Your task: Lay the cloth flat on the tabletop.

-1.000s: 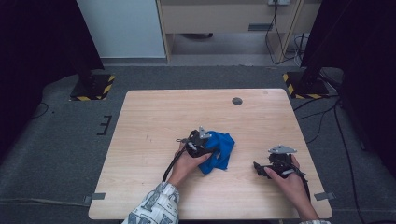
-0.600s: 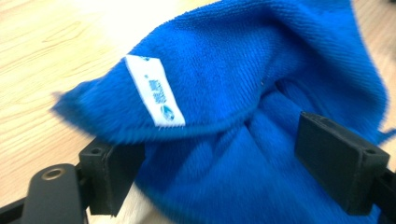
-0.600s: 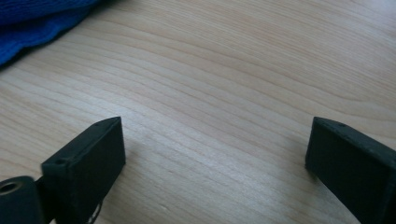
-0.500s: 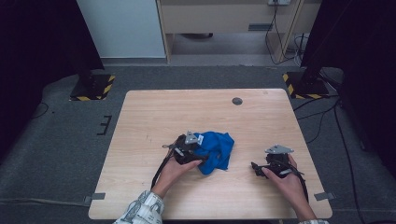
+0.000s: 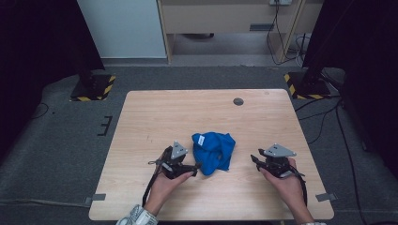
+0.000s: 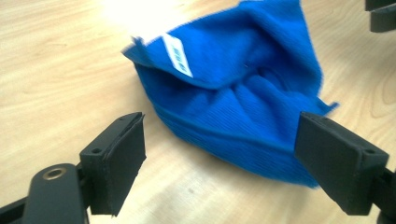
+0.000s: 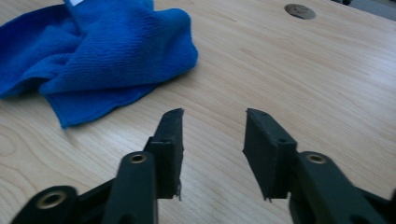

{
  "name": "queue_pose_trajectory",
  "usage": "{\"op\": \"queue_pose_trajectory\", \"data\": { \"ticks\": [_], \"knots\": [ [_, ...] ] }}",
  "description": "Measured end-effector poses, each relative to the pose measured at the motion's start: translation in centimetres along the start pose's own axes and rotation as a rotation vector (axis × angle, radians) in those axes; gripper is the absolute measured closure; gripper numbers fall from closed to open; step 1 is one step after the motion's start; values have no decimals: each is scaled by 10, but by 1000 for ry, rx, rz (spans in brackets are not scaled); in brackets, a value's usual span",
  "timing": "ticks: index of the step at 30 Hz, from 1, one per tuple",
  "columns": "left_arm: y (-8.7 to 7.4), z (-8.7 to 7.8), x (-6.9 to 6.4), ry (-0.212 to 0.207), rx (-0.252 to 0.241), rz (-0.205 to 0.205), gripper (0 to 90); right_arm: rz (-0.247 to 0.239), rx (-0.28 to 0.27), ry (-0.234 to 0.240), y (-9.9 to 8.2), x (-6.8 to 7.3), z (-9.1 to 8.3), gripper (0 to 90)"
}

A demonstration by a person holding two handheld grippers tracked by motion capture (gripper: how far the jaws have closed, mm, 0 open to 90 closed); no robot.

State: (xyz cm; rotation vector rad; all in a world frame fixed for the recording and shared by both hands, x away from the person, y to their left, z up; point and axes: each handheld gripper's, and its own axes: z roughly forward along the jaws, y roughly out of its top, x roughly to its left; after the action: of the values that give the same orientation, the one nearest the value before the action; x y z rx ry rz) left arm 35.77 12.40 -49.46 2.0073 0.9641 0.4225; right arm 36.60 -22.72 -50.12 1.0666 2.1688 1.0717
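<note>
A crumpled blue cloth (image 5: pixel 213 151) with a white label (image 5: pixel 200 139) lies on the wooden table (image 5: pixel 197 112), near the front middle. My left gripper (image 5: pixel 196 166) rests just left of it, open, its tips close to the cloth's near-left edge. In the left gripper view the jaws stand wide apart and the cloth (image 6: pixel 243 93) bunches ahead of the left gripper (image 6: pixel 222 123), not pinched. My right gripper (image 5: pixel 256 160) sits to the right of the cloth, a short gap away. The right gripper (image 7: pixel 215 114) is open over bare wood, with the cloth (image 7: pixel 107 51) at the upper left.
A round dark grommet (image 5: pixel 238 101) sits in the tabletop near the far edge, also the grommet (image 7: pixel 299 10) beyond the right gripper. Black stands with yellow-striped bases (image 5: pixel 94 86) flank the table on the floor. The other gripper (image 6: pixel 380 14) shows at the left gripper view's top right.
My left gripper has drawn back from the cloth, leftward and toward the table's near edge, leaving the cloth lying free. The right gripper has hardly moved.
</note>
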Motion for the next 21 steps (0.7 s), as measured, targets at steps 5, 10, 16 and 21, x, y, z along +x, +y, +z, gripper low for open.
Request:
{"op": "queue_pose_trajectory", "data": {
  "ticks": [5, 10, 16, 21],
  "knots": [
    [1, 8, -16, 24, -1, 20, 115, -31, 17, 18, -1, 5, 4, 672],
    [-3, 16, -21, 21, 18, 0, 106, -35, 17, 28, 0, 6, 3, 727],
    [-7, 22, -21, 3, 44, -15, 102, -40, 19, 38, 0, 7, 2, 759],
    [-10, 24, -19, -12, 68, -12, 143, -39, 25, 46, 0, 8, 4, 749]
  ]
}}
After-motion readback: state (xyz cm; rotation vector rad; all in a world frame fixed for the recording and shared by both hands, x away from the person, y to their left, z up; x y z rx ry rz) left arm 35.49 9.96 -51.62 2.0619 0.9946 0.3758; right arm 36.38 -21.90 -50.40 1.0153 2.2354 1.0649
